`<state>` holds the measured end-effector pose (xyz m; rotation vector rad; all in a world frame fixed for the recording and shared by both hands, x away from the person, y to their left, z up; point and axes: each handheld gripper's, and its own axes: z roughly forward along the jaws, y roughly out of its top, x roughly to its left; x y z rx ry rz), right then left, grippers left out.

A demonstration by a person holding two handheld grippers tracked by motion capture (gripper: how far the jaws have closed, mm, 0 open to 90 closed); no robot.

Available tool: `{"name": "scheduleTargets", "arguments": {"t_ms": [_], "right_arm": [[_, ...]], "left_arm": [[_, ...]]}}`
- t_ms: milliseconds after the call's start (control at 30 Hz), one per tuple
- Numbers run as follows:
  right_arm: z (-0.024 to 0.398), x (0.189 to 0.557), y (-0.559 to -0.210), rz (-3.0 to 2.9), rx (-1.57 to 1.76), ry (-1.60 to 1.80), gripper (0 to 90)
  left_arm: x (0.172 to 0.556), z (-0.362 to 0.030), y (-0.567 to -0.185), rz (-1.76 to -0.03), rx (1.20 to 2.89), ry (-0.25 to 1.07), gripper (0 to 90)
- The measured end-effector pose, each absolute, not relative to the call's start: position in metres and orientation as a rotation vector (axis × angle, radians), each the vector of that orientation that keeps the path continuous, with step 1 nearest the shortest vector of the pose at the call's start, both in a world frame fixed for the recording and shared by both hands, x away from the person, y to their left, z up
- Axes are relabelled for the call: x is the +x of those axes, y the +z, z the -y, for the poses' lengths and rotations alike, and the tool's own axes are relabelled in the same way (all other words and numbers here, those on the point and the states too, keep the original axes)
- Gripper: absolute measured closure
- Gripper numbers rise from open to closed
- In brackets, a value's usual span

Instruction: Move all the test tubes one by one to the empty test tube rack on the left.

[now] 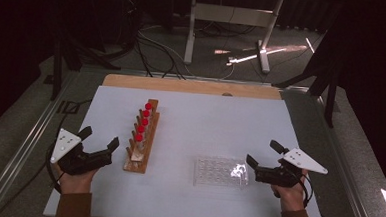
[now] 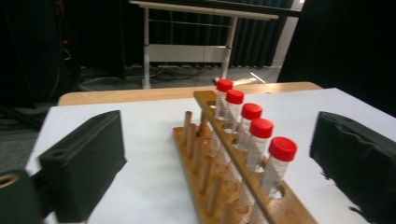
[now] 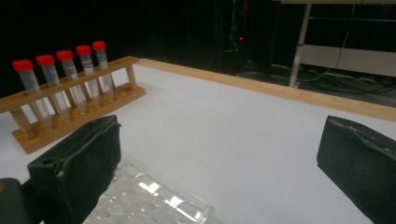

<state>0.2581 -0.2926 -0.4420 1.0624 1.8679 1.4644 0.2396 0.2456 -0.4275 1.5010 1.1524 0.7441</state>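
We take the wooden rack as our landmark: a long, light-brown stand w/ two rails joined by dowel posts, lying lengthwise on the white table, running away from the person. It carries five clear tubes w/ red caps, upright in a row along one rail; in the left gripper view the tubes fill the far holes and the nearer holes of the rack stand bare.

Left gripper sits just left of the rack's near end, apart from it, jaws spread wide w/ nothing between the pads. In its own view the rack runs up the middle btw the two black jaws, touching neither.

Clear well plate lies right of the rack, near the front edge, well apart from it. Right gripper is just right of the plate, jaws also spread; in the right gripper view the plate lies by the left jaw, partly under it, and we can't tell if they touch.

Hard to read: the plate's wells blur into glare, and the rack's near end is cut off at the bottom of the left gripper view. Tube contents can't be made out.
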Motion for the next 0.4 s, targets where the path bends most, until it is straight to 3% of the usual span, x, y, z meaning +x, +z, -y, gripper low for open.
{"name": "scheduleTargets", "arguments": {"t_ms": [400], "right_arm": [[0.304,0.258,-0.451,-1.841,1.098,1.424,0.0]], "left_arm": [[0.236,-0.26,-0.436,-1.227,1.479,0.791,0.5]]}}
